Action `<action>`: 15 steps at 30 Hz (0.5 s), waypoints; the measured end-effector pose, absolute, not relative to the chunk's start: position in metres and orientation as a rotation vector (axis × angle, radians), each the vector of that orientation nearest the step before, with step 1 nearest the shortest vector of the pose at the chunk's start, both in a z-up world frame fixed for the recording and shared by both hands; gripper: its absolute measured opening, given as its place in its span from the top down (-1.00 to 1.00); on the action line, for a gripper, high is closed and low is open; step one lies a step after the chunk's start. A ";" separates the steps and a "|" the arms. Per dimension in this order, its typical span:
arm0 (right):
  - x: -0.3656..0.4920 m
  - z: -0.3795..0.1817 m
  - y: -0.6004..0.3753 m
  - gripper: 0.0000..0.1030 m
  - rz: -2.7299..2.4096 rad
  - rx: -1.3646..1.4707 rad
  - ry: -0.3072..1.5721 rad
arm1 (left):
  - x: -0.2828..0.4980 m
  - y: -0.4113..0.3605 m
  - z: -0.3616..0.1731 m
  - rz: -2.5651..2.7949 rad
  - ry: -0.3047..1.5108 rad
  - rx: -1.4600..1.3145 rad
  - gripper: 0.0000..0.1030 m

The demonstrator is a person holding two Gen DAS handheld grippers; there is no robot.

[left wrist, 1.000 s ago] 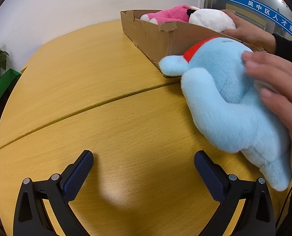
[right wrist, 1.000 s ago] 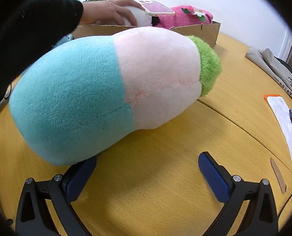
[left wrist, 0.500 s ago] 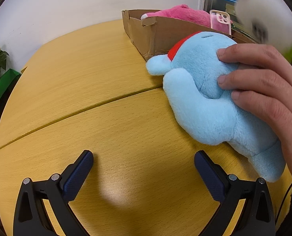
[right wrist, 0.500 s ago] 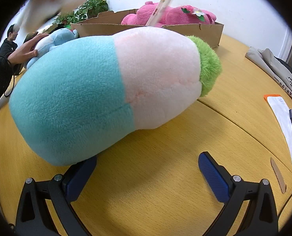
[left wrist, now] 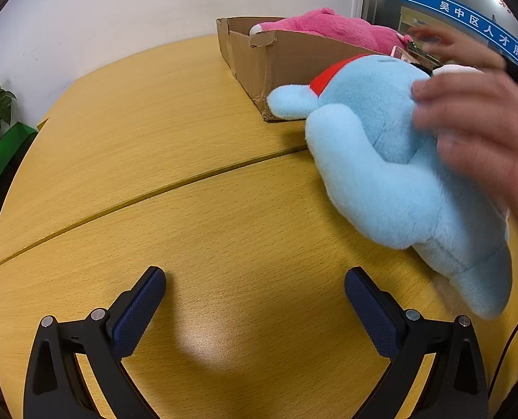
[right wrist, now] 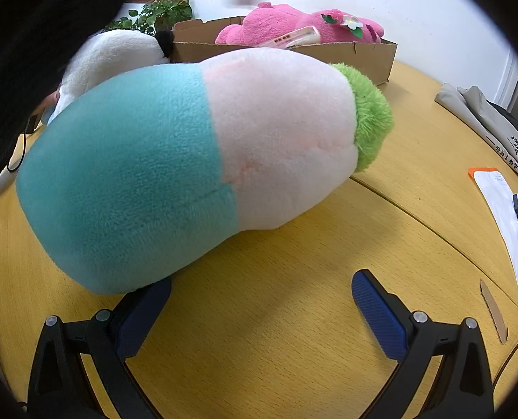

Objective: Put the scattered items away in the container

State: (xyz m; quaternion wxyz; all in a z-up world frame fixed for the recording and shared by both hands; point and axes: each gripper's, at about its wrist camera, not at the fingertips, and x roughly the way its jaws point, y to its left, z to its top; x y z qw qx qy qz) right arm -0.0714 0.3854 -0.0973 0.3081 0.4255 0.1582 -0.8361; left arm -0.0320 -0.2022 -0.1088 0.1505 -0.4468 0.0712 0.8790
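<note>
Operator: Describe the work surface.

Technician: A curved wooden tabletop (left wrist: pixel 175 146) against a white wall. A cardboard box (left wrist: pixel 286 59) stands at its far side and is the container.

Operator: Which item is to be handled?

Technician: The blue plush toy (left wrist: pixel 391 160). It lies on the tabletop, its head just beside the near corner of the box. A bare hand (left wrist: pixel 486 129) rests on its back. A second item, the large teal and pink plush toy (right wrist: pixel 189 164), lies close in front of the right gripper (right wrist: pixel 260 300), touching or nearly touching its left finger.

Operator: Handling properties?

Technician: Judged light, soft and compressible, not fragile. Take hold across a narrow part, such as the arm or tail end of the blue toy. The large toy is probably too wide at mid-body; grip the green tuft (right wrist: pixel 370 115).

Operator: Finger state?

Technician: Left gripper (left wrist: pixel 255 291): fingers spread wide, holding nothing. Right gripper: fingers spread wide, holding nothing.

Operator: Box contents?

Technician: A pink plush toy (right wrist: pixel 293 22) lies inside.
</note>
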 end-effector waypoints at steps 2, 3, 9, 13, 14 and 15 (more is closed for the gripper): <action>-0.071 -0.097 0.385 -1.00 -2.210 1.125 0.419 | -0.032 -0.202 -0.109 2.525 0.204 -1.283 -1.00; -0.071 -0.097 0.385 -1.00 -2.210 1.125 0.419 | -0.032 -0.202 -0.109 2.525 0.204 -1.283 -1.00; -0.070 -0.097 0.385 -1.00 -2.210 1.126 0.421 | -0.032 -0.202 -0.109 2.525 0.204 -1.283 -1.00; -0.070 -0.097 0.385 -1.00 -2.210 1.126 0.421 | -0.032 -0.202 -0.109 2.525 0.204 -1.283 -1.00; -0.069 -0.097 0.385 -1.00 -2.210 1.126 0.421 | -0.032 -0.202 -0.109 2.525 0.204 -1.283 -1.00; -0.070 -0.097 0.386 -1.00 -2.210 1.126 0.421 | -0.032 -0.202 -0.109 2.525 0.204 -1.283 -1.00</action>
